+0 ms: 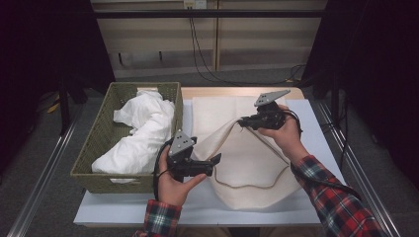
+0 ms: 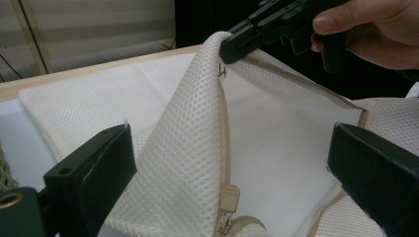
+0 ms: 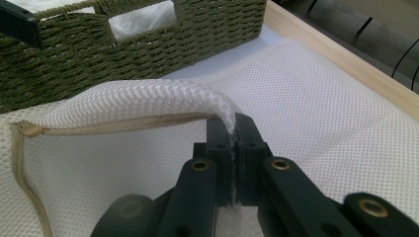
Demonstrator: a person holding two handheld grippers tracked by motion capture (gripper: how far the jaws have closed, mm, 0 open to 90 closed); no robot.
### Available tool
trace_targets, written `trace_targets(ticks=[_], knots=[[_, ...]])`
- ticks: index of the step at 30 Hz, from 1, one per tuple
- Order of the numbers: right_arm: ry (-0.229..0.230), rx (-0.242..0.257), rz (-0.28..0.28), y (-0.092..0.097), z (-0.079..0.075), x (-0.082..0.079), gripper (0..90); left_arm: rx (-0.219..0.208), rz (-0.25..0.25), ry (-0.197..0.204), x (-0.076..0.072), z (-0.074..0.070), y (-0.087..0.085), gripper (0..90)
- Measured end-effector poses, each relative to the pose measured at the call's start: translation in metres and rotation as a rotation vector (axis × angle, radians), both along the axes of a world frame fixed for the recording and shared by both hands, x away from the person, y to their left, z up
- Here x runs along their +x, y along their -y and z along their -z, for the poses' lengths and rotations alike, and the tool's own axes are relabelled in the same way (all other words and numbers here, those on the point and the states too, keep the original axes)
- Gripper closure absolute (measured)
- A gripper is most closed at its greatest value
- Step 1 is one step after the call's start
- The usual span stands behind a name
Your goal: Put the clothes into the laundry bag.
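Table: a white table top [image 1: 316, 148] is covered in the middle by a flat cream mesh laundry bag with a beige zip edge [image 1: 247, 168].
Basket: a green woven basket [image 1: 101, 143] holding white crumpled cloth [image 1: 141, 136] is set left of the bag.
Right gripper [image 1: 243, 121]: clamped on the bag's upper mesh layer, which is held lifted off the lower one.
Left gripper [image 1: 216, 159]: jaws spread wide, nothing between them.
Key relation: the raised mouth lies directly ahead of the left gripper, its zip edge [image 2: 225, 148] running away from it; the basket is nearer this hand.

The right gripper [image 3: 232, 163] is clamped on a raised fold of the white mesh bag [image 3: 148, 101], above the bag's beige zipper edge [image 3: 113, 126]. The bag lies on the worktop [image 3: 346, 64]. Behind it stands the woven green basket [image 3: 123, 54], holding white cloth [image 3: 143, 22].
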State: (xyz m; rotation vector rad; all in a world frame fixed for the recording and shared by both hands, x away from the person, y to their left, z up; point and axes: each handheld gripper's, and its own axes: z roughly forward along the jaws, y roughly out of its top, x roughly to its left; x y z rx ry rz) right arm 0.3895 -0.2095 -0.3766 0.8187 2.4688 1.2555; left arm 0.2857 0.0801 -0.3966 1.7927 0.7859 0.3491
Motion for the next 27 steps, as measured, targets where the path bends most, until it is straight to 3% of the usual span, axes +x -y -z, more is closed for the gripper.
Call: trace_targets(ticks=[16,27], knots=[[0.003,0.003,0.009,0.005,-0.005,0.007,87.2,0.019,-0.010,-0.007,0.005,-0.006,-0.002,4.2],[0.008,-0.001,0.006,0.006,-0.004,0.003,87.2,0.039,-0.016,0.000,0.018,-0.029,0.004,3.8]])
